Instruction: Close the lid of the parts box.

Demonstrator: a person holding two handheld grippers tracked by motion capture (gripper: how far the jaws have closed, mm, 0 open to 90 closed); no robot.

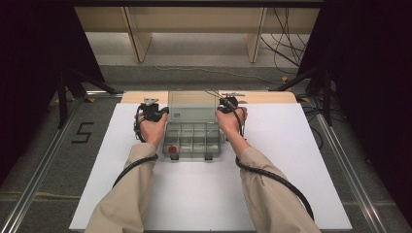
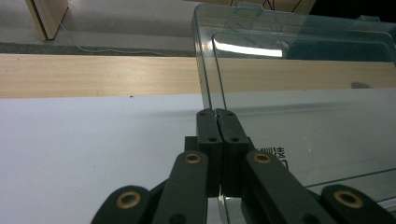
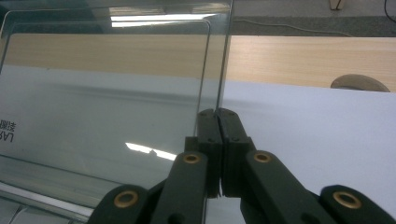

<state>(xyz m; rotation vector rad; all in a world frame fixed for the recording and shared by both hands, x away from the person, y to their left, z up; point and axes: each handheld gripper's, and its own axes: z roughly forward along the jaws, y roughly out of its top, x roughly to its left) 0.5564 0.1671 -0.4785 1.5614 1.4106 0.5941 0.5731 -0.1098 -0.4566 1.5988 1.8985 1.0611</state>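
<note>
Clear organizer box (image 1: 193, 141) at frame centre on the white surface (image 1: 291, 160), lid (image 1: 193, 107) upright. Left gripper (image 1: 154, 112) and right gripper (image 1: 227, 105), jaws pressed together, pinching the lid's side edges, likely for steadying both sides evenly. Red piece (image 1: 173, 149) in lower-left compartment.

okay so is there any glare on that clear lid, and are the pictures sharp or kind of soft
Left gripper view: a bright strip of glare sits near the top of the clear lid, and the left gripper pinching its edge looks sharp. Right gripper view: similar glare along the lid's top and a smaller streak lower down, with the right gripper crisp. High view: softer, dark at both sides, white table evenly lit.
</note>
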